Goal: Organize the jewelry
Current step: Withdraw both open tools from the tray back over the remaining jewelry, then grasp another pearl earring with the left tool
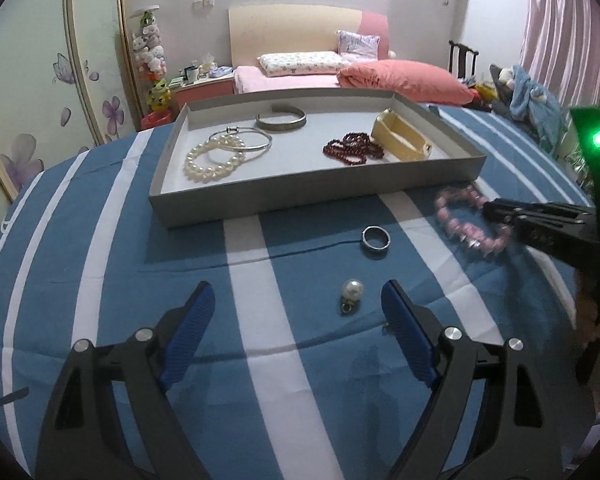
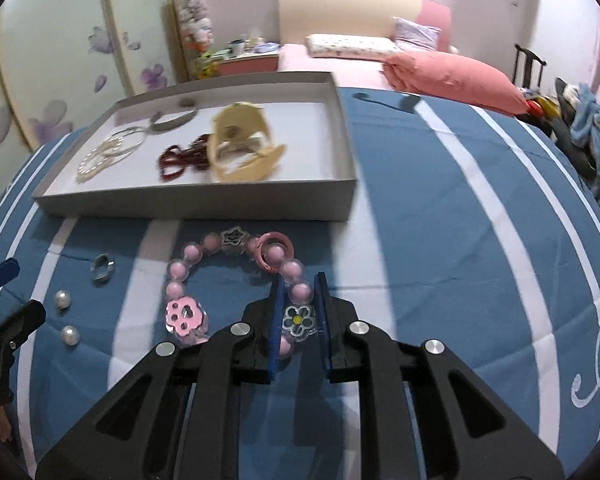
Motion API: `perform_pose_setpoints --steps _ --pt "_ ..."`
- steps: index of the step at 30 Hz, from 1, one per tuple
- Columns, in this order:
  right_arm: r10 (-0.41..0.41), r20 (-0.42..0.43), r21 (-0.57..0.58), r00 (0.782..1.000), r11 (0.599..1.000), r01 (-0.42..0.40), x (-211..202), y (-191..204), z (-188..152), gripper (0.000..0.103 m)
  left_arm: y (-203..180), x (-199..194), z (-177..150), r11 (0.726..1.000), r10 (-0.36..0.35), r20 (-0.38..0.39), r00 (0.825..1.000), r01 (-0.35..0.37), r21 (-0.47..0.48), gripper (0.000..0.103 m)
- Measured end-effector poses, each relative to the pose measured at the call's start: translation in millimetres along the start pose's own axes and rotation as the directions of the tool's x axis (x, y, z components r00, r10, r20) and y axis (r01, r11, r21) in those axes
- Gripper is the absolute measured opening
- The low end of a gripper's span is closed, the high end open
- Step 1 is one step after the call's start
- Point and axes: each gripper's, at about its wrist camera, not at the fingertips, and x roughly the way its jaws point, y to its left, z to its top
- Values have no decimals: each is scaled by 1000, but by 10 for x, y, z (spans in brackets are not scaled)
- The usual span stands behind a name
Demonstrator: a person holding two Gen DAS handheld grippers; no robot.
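On the blue-and-white striped cloth lie a pink bead bracelet with flower charms, a silver ring and a pearl earring. My right gripper is shut on the pink bead bracelet, pads against the beads beside a white flower charm; from the left wrist it shows at the right. My left gripper stands wide open low over the cloth, the pearl earring between its fingers, nearer the right one and untouched. A second pearl lies close by.
A shallow grey tray sits behind the loose pieces. It holds a pearl bracelet, silver bangles, a metal cuff, dark red beads and a cream bangle. A bed and a dark chair stand beyond.
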Motion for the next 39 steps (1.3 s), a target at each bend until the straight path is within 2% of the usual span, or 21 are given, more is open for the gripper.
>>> perform_pose_setpoints --steps 7,14,17,22,24,36,39 --pt "14 -1 1 1000 1000 -14 -3 3 -5 16 -102 182 63 1000 10 -59 998 -9 17 60" --pt "21 -1 4 1000 1000 -21 7 -8 4 16 -181 223 64 1000 1 -76 997 1 28 50" --pt "20 -1 4 1000 1000 -20 6 -6 5 16 -208 215 63 999 -5 -73 997 8 36 42" --pt "20 -1 4 1000 1000 -20 5 -7 5 16 -253 210 71 998 -8 -69 998 12 56 19" --pt "20 -1 4 1000 1000 -20 5 -8 5 16 -248 214 77 999 -10 -69 998 14 53 14" --pt "25 -1 8 1000 1000 -25 9 -23 6 16 -187 218 95 999 -23 -67 997 24 23 14" --pt "49 3 27 999 998 -49 9 -41 7 16 -100 225 114 1000 -15 -65 998 15 -3 14"
